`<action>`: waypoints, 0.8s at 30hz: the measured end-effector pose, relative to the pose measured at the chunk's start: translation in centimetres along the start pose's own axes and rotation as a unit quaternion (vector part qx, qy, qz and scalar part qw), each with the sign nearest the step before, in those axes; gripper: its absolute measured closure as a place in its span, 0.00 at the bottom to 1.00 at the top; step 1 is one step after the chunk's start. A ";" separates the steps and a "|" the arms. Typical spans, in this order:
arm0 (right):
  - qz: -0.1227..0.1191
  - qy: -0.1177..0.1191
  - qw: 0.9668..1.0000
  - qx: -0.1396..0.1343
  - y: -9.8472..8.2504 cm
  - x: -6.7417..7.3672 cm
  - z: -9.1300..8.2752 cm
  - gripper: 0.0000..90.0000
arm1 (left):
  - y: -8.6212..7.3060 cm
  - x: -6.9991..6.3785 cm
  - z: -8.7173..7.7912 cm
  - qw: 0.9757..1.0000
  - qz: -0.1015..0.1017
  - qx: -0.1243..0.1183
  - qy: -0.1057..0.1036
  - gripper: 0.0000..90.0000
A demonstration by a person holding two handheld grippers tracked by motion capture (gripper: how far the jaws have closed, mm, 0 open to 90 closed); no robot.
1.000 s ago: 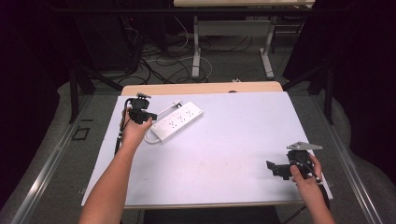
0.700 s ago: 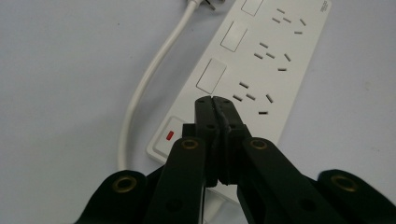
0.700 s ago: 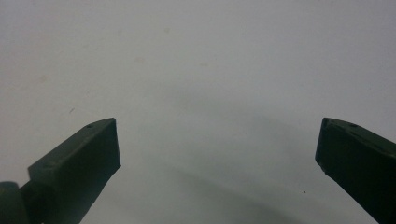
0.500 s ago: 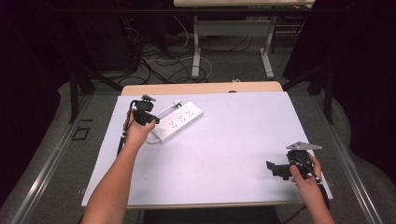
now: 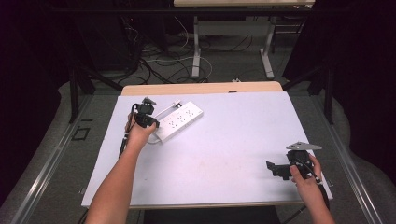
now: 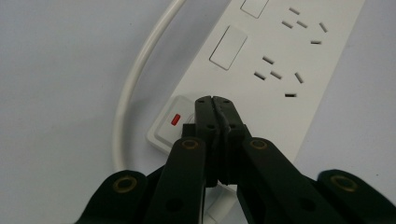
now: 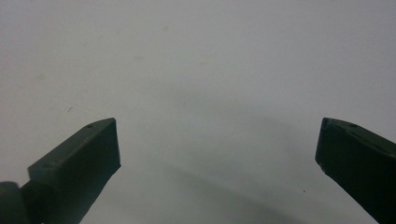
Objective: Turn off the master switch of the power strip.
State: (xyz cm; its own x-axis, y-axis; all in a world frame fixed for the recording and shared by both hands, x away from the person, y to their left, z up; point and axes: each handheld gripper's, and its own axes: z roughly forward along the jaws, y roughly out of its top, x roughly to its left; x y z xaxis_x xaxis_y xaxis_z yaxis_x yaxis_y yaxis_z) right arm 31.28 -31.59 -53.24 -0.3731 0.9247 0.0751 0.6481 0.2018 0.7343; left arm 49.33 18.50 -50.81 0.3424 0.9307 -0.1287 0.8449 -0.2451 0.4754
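Two grippers are working over the white table in the high view: the left gripper is hovering at the near end of the white power strip, which is lying slantwise at the far left of the table with its cable looping off behind it, while the right gripper is resting low at the near right, well apart from the strip. Against the picture of a second ago, the left hand is sitting a little closer in over the strip's end, and the right one is lying just where it was. In the left gripper view, the left gripper is showing its jaws pressed together with nothing between them, their joined tip poised at the rocker switch with its small red mark; whether the tip is already touching the switch or just above it is hard to say from this angle. The step in hand is probably pressing that switch, and doing it well is calling for a straight, short push on the rocker's raised side with the jaws kept together, so that the tip is not sliding off onto the strip's casing or nudging the strip across the table. In the right gripper view, the right gripper is holding its jaws wide apart over bare white surface, gripping nothing.
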 end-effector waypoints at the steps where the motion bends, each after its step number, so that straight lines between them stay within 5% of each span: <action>1: 0.001 0.001 1.000 0.001 0.0 0.0 0.0 0.00 | -0.1 0.0 0.1 1.000 -0.004 0.001 0.000 1.00; 15: -0.005 0.000 1.000 0.001 0.0 0.0 0.1 0.00 | -0.2 -0.3 0.3 0.999 -0.012 -0.003 0.031 1.00; 24: -0.005 0.001 1.000 0.002 0.0 0.0 0.1 0.00 | -0.3 -0.1 0.5 1.000 -0.019 -0.004 0.024 1.00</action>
State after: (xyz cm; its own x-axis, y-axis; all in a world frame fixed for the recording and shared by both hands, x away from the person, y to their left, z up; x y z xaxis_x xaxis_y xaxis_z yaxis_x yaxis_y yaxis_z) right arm 31.33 -31.54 -53.35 -0.3807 0.9222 0.0684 0.6463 0.2124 0.7329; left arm 49.24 18.33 -51.33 0.2888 0.9516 -0.1051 0.8538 -0.2064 0.4779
